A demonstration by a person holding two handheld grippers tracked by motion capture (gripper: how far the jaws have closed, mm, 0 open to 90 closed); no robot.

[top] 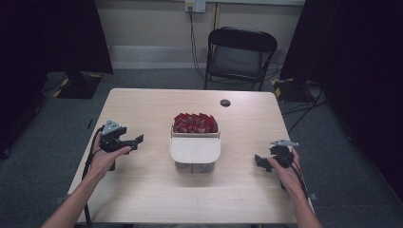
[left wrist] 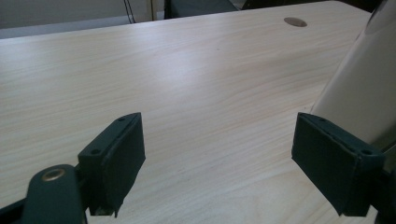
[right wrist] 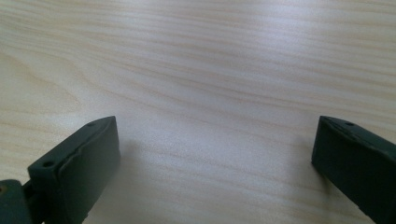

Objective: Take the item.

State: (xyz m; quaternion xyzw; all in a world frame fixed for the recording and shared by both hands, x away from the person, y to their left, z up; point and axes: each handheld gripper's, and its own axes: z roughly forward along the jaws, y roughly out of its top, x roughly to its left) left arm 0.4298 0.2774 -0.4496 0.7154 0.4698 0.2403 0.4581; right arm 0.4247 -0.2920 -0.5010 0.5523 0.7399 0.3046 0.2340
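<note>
Left black two-jaw gripper (top: 135, 140) and right black two-jaw gripper (top: 260, 162): jaws spread wide, nothing btwn them, each well apart from the box. Clear plastic box with pale lid (top: 195, 149), red pieces (top: 195, 123) at its far end, sits mid light wooden table (top: 142, 190), btwn both grippers.

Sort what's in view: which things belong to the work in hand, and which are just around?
In the work:
clear plastic container with a pale lid
red pieces inside it
left gripper, open
right gripper, open

Just around:
black folding chair
dark round table grommet
</note>
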